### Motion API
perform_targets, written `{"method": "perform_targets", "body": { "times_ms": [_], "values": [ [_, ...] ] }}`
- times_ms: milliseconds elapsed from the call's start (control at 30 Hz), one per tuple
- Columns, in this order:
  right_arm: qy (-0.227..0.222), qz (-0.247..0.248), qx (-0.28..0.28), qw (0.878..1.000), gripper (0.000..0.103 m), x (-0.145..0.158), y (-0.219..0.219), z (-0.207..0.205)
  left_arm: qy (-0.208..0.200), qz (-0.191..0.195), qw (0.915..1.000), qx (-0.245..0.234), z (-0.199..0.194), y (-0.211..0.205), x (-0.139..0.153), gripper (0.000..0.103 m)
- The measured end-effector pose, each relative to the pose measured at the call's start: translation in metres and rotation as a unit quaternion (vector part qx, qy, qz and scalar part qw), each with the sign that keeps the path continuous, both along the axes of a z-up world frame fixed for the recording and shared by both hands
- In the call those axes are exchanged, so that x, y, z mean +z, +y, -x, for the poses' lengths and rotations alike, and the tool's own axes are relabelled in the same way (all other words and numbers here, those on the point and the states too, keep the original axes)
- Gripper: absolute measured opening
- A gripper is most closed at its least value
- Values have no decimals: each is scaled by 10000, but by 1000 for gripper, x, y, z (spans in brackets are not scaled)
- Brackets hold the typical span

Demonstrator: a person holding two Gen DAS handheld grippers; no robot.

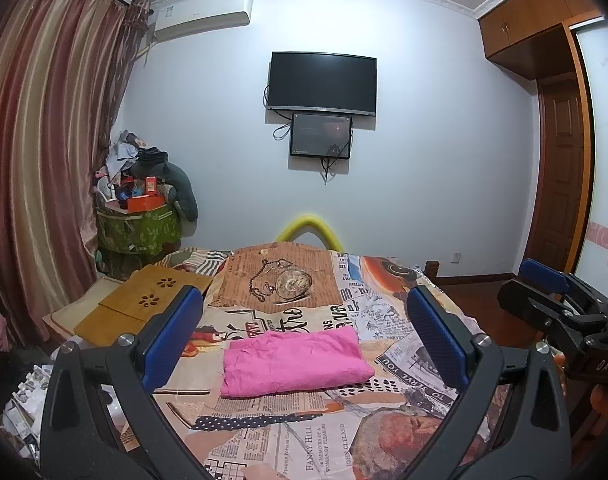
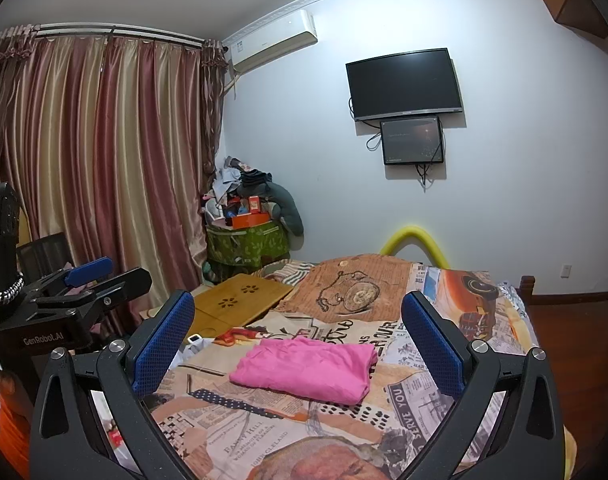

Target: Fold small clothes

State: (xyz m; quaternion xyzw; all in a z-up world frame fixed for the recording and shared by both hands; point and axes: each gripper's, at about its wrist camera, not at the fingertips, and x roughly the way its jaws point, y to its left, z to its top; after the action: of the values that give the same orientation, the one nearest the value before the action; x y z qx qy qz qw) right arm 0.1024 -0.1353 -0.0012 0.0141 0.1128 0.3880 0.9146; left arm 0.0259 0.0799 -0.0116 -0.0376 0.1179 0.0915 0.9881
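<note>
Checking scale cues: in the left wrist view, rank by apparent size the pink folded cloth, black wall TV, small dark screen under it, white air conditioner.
1. Pink folded cloth, though nearness inflates it.
2. Black wall TV.
3. White air conditioner.
4. Small dark screen.

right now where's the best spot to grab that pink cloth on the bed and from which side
Take the pink cloth by its near left corner, where the raw edges lie open; the far right end looks like a rounded fold with little to pinch. The left gripper is open and nearest, so I would probably come down from the near side.
</note>
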Motion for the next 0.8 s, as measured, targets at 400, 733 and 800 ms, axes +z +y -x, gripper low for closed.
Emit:
{"method": "perform_targets", "body": {
  "times_ms": [400,733,800],
  "values": [
    [0,-23,3,10000,103,1,-1,-1,17,-26,10000,-68,2,0,-2,103],
    [7,-25,-20,10000,103,-1,0,-1,-7,1,10000,-96,4,4,-2,103],
    [10,-21,-20,10000,103,-1,1,-1,49,7,9998,-179,3,3,-2,103]
  ]
}}
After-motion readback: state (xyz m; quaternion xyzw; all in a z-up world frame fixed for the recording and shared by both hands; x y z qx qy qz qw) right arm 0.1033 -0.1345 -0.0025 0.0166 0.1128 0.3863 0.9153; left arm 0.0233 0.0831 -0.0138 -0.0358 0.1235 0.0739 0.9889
